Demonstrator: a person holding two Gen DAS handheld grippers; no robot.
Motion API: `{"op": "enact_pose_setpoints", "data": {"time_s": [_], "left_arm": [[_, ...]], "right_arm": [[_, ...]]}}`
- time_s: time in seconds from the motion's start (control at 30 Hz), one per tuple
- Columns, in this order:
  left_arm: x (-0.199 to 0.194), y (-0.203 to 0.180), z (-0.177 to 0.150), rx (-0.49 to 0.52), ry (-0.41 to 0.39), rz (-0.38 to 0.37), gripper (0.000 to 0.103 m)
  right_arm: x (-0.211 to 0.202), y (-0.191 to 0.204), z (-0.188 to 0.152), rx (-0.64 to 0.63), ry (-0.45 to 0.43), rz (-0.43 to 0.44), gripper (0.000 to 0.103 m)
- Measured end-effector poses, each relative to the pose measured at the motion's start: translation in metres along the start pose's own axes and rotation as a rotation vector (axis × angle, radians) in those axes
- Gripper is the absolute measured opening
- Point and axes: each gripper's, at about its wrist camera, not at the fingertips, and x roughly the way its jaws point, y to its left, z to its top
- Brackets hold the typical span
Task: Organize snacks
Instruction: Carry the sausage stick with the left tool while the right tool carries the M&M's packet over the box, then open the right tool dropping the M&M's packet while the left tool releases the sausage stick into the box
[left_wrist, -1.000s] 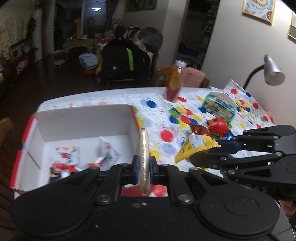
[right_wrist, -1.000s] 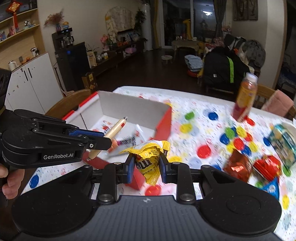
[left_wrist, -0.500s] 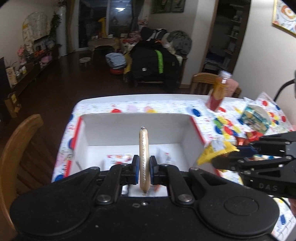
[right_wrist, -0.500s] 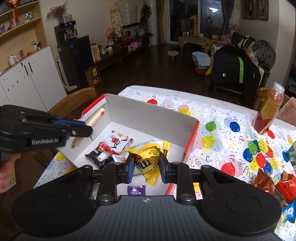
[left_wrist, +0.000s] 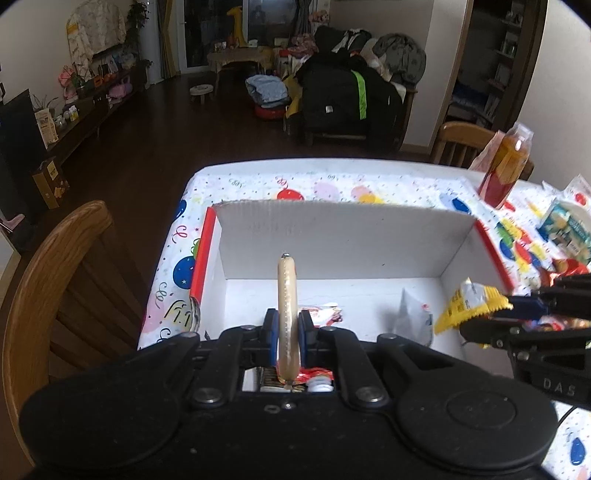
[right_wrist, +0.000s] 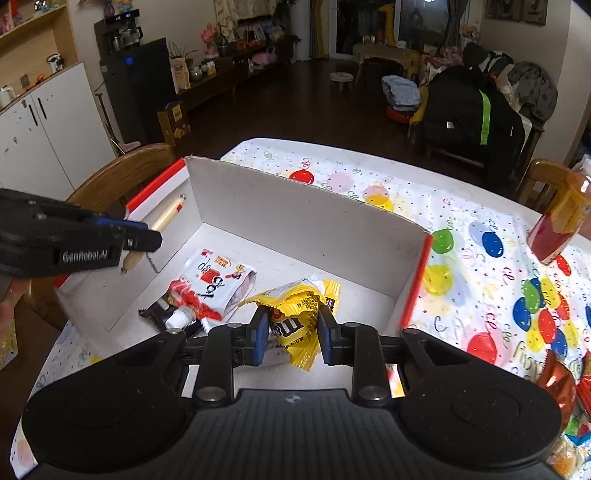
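Snack packets (right_wrist: 216, 284) inside box (right_wrist: 303, 218)

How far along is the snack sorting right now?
Partly done. A few packets already lie in the white box. In hand: the left gripper holds a sausage stick and the right gripper a yellow candy bag, both over the box. Left: loose snacks on the tablecloth.

The left matte-black plastic two-finger gripper (left_wrist: 287, 334) has blue rubber pads (left_wrist: 271, 332), silver pivot screws and round housings, with "GenRobot.AI" printed in white along its side. The right matte-black plastic two-finger gripper (right_wrist: 291, 334) matches it, with blue pads (right_wrist: 260, 334), ribbed top and white letters "DAS".
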Motion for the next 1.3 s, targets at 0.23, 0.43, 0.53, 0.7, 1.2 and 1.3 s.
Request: {"op": "enact_pose_setpoints", "data": {"time_s": [0.23,0.43,0.53,0.7,1.2,1.3], "left_arm": [[0.025,-0.003,0.001,0.039,0.048,0.028,0.008],[0.039,-0.007,-0.002,0.045,0.091,0.03,0.008],[0.044,-0.009,-0.003,0.052,0.108,0.029,0.008],[0.053,-0.01,-0.007,0.042,0.153,0.014,0.008],[0.049,-0.008,-0.009,0.008,0.169,0.007,0.031],[0.042,-0.006,-0.009,-0.002,0.157,0.007,0.043]], "right_arm": [[0.03,0.007,0.01,-0.026,0.036,-0.006,0.027],[0.046,0.012,0.011,-0.059,0.065,-0.001,0.027],[0.05,0.014,0.01,-0.063,0.077,-0.001,0.027],[0.05,0.014,0.009,-0.064,0.076,-0.001,0.027],[0.035,0.006,0.007,-0.006,0.052,0.002,0.052],[0.028,0.003,0.007,0.008,0.043,0.009,0.053]]}}
